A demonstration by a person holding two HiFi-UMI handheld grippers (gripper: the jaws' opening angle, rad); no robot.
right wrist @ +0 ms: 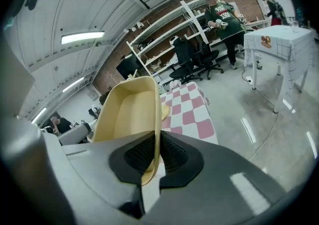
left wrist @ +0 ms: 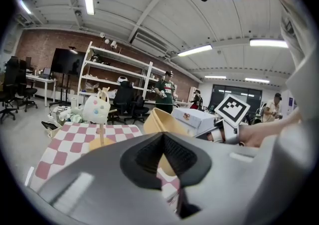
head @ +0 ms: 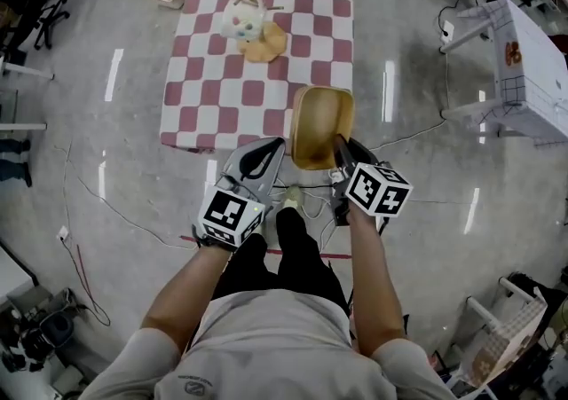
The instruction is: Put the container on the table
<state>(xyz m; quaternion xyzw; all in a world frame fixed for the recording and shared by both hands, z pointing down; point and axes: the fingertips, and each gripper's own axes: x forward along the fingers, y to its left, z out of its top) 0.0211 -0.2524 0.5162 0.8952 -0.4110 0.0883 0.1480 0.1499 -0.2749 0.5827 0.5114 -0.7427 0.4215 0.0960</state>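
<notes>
At the left, our left gripper was free. Its two fingers lay together with nothing between them, and it hung in the air above the floor. Ahead of it stood the table with a red and white checked cloth. At the far side of this cloth we saw a small white soft toy with coloured dots, which seemed to sit on a stick with a round wooden base. More to the right, the container, a tan tub with an open top, was in the air at the near right corner of the table, tilted and not yet resting on the cloth. Our right gripper carried it, and its fingers were pressed on one thin wall at the rim, one inside the tub and one outside. We judged the tub to be light and rather stiff, probably of smooth plastic. So a hold on one wall seemed enough to carry it, but it could turn or slide in such a small pinch. The wall at the rim looked to us the only good place to take it, and we thought it should be lowered flat and slowly. Far to the right stood a white side table, well apart from all this.
</notes>
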